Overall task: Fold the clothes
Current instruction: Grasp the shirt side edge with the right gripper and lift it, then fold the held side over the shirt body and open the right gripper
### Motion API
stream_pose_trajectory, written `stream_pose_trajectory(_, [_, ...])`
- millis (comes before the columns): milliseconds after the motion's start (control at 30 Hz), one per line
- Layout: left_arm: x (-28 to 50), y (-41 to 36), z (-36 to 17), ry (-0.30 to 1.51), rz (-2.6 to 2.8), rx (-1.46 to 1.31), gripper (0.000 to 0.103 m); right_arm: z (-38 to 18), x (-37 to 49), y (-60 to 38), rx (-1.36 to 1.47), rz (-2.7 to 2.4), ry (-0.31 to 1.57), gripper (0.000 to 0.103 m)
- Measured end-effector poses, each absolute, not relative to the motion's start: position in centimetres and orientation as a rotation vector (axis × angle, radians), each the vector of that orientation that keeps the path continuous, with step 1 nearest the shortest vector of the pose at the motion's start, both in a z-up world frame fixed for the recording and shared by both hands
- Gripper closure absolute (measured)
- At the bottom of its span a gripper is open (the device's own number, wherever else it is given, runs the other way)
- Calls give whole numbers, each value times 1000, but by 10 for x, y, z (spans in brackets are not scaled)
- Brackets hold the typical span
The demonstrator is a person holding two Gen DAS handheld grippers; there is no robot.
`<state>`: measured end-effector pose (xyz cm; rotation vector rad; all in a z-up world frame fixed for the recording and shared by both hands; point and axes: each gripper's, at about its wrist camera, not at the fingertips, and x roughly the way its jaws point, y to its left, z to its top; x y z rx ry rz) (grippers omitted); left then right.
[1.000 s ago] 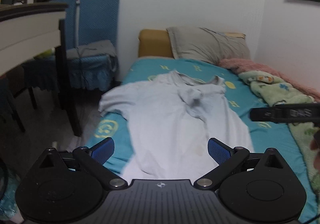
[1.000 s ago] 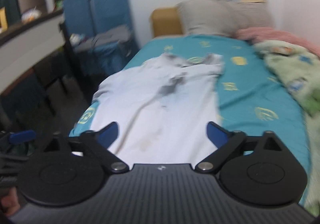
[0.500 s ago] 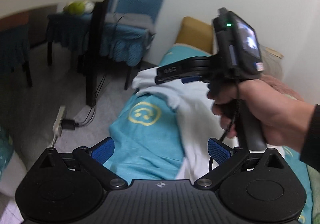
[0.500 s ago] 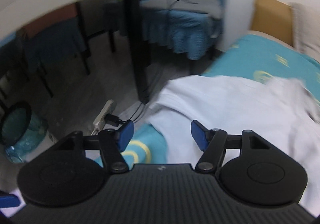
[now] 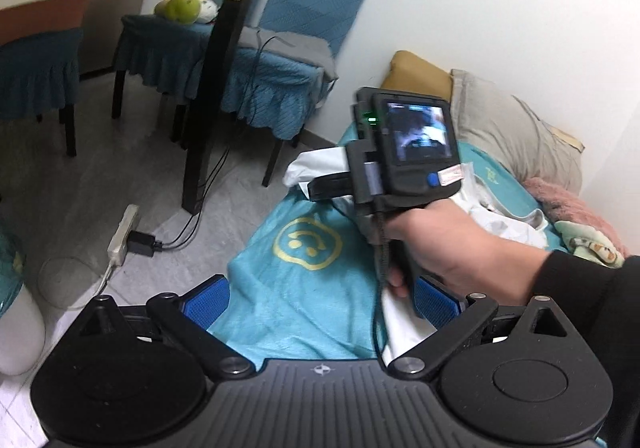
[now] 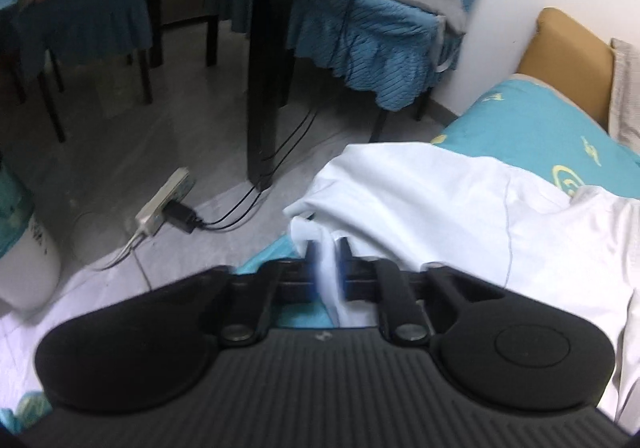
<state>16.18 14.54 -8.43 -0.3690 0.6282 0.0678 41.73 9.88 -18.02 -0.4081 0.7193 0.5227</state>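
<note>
Bedroom, teal bedsheet (image 5: 296, 300) with yellow smiley prints, grey tiled floor alongside. Left wrist view: left gripper (image 5: 320, 298) jaws wide, blue pads apart, nothing between them, sheet below. Ahead and to its right, the right hand (image 5: 452, 248) grips the right gripper's handle, screen facing back; white shirt (image 5: 316, 163) bunches at that tool's tip and also lies under the left gripper's right pad. Power strip (image 5: 122, 234) on floor to the left. Right wrist view: right gripper (image 6: 328, 268) jaws pinched tight on a fold of the shirt's edge; remaining shirt spreads right of it over the bed. Blue-covered chair (image 6: 376, 35) ahead.
</note>
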Motion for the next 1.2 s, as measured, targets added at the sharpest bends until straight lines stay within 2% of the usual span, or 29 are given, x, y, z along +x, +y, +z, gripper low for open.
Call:
stream_pose_trajectory(267, [159,147,-89,636,52,-448,3,-121,414,53,-225,431,557,96])
stream_pose_trajectory(500, [151,116,-87,616,-27,-392,3,-70,405,-64,32,159,459,96])
stream_pose_trajectory(600, [149,100,-89,608,-57,-356,3,-76,396,-129,132,9,478,96])
stream_pose_trajectory(767, [155,80,-95,619,-90,-318,3,-119,370,-219,247,-178,566,96])
stream_pose_trajectory(900, [159,65,-99,633,-111,-273,3,-141,356,-244,200,-134,623,95])
stream_pose_trajectory(1033, [163,53,-104,644,-116,-232,3,-135,342,-243,134,-14,593,91])
stream_pose_trajectory(1067, [164,51,-104,645,-116,-229,3,-133,342,-244,142,16,593,87])
stream_pose_trajectory(1100, [164,50,-105,646,-116,-227,3,-131,344,-246,159,37,593,79])
stream_pose_trajectory(1167, [165,48,-107,650,-117,-222,3,-125,349,-249,203,69,563,23])
stream_pose_trajectory(1200, [165,46,-108,653,-118,-217,2,-121,350,-251,218,82,525,15])
